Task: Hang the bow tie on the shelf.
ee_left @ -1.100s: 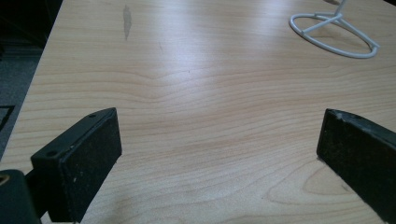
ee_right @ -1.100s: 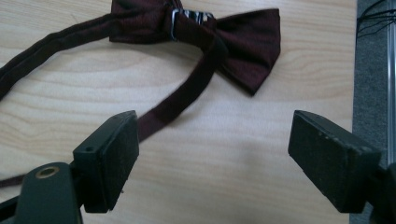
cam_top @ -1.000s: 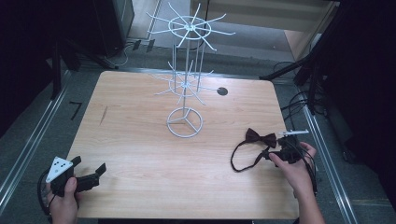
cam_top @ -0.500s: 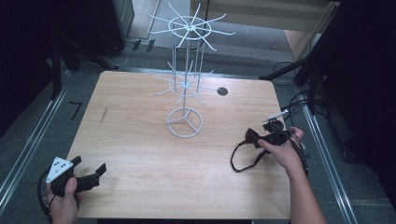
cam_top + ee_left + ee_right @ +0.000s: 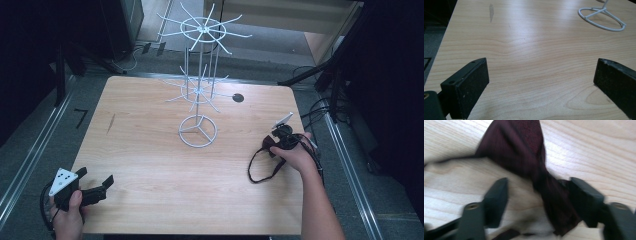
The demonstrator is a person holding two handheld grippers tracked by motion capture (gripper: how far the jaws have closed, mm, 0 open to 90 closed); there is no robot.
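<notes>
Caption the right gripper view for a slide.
Open right gripper straddling the knot of a dark maroon bow tie on the wooden table.

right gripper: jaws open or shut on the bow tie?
Open. In the right gripper view the right gripper has its jaws spread on either side of the bow tie knot, with bare table showing between the left jaw and the fabric.

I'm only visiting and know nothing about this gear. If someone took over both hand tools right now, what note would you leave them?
Left gripper: open, idle at the table's near left corner, nothing between its jaws.
Right gripper: open, jaws either side of the dark bow tie's knot, not closed on it.
Bow tie lies flat near the right edge, strap looped toward the person.
White wire rack: centre of table, its hooks bare.
Done: nothing grasped yet. Left: close on the tie; probably hang it.
</notes>
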